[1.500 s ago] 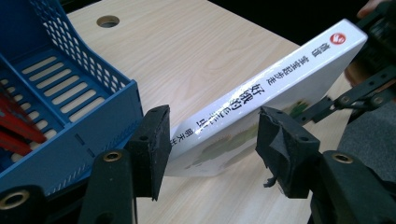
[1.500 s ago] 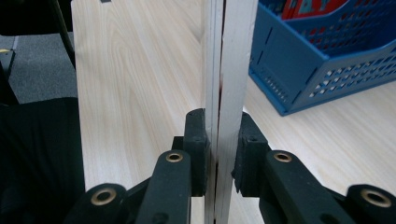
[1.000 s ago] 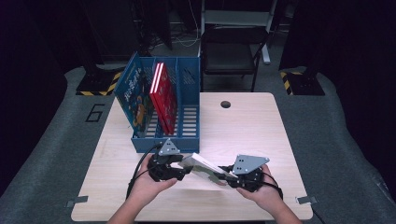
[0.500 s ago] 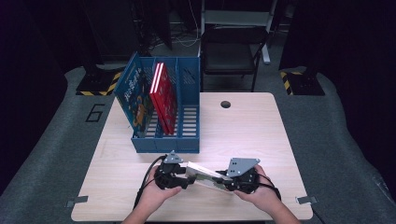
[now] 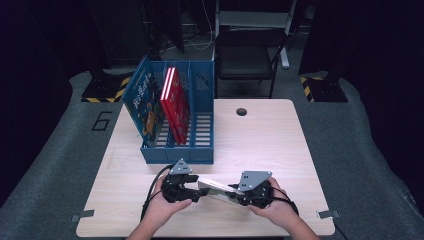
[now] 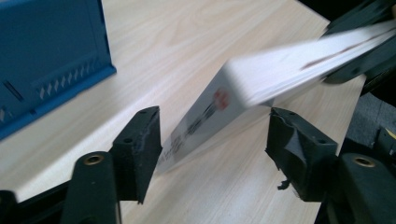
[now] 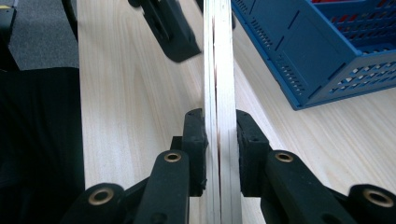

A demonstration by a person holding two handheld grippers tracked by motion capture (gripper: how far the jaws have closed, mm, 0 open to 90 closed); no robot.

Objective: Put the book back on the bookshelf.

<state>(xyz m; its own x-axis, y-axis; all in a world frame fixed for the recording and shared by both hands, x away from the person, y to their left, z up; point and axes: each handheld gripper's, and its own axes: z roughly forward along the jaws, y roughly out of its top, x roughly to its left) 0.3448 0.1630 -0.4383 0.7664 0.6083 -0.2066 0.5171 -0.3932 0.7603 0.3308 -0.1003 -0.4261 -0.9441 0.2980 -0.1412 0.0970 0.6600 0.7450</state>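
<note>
Since a moment ago, both my hands have drawn back toward the near edge of the pale wooden table (image 5: 280,135), and my left gripper (image 6: 212,140) has just opened around the thin white book (image 6: 280,70), no longer pressing it. My right gripper (image 7: 219,140) clamps the book's other end near the blue plastic file rack (image 5: 200,145).

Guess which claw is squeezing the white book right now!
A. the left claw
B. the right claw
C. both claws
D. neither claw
B: in the right gripper view the right claw has both pads pressed flat on the white book, while the left claw has just been opening and its jaws stand apart from the book between them.
</note>
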